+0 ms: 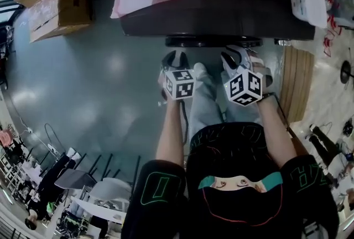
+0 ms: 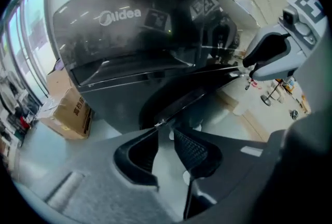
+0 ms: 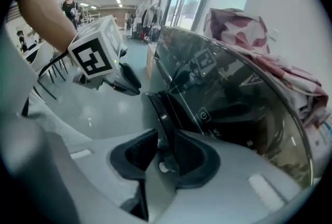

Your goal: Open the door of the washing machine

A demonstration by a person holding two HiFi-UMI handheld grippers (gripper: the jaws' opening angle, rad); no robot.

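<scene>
So, the fingers [image 2: 194, 150] of the left gripper [image 2: 165, 129] are spread with nothing between them. The right gripper [image 3: 165, 137] is spread too. The dark rim of the door [image 3: 161, 109] lines up with its gap, but I can't tell if it's actually inside, and it's not pinched. The door sits mid-front on the washing machine [image 1: 210, 16], both grippers just beside it. It looks shut, so the grab and pull are still to come.
</scene>
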